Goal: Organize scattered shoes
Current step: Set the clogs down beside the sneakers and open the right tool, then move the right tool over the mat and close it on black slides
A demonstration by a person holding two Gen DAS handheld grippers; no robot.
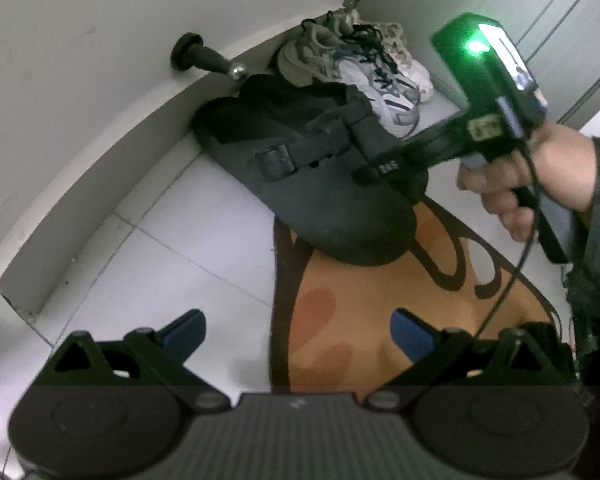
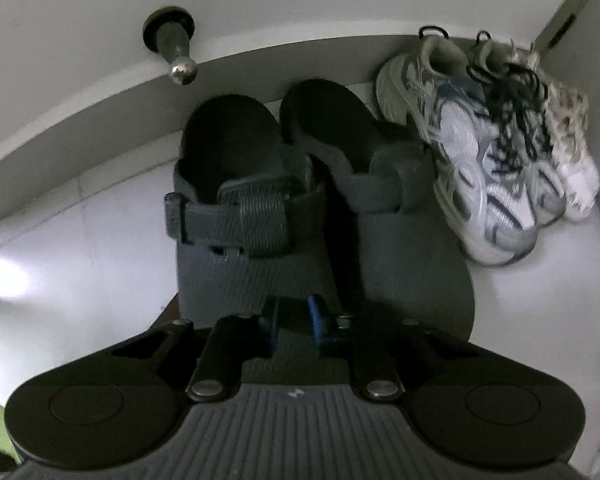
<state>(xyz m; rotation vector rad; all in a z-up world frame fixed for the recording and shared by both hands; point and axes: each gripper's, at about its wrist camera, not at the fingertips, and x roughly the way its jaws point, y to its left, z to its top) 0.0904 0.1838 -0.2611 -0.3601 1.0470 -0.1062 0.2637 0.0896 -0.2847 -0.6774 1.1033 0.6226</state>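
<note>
Two dark grey buckle clogs sit side by side on the white tile floor (image 1: 112, 280), heels toward the grey baseboard (image 2: 100, 96), toes overlapping an orange-and-brown floor mat (image 1: 340, 320). Left clog (image 2: 236, 216) and right clog (image 2: 396, 216) are touching or nearly so along their inner edges. Just to their right, a pair of white-grey sneakers with black laces (image 2: 488, 168) stands against the same wall, with a cream speckled shoe (image 2: 572, 152) beside them in the corner. A black doorstop with a metal ball tip (image 2: 172, 52) sticks out of the wall above the left clog.

Right gripper (image 2: 294, 322), held in a person's hand (image 1: 516, 184), points steeply down over the clogs' toe ends; its blue-padded jaws are drawn close together at the gap between the two toes. Can't tell if they pinch any clog edge. A green light glows on its body.

Left gripper (image 1: 298, 330) hovers over the mat and tile edge, jaws wide apart, nothing between them, well short of the clogs.
</note>
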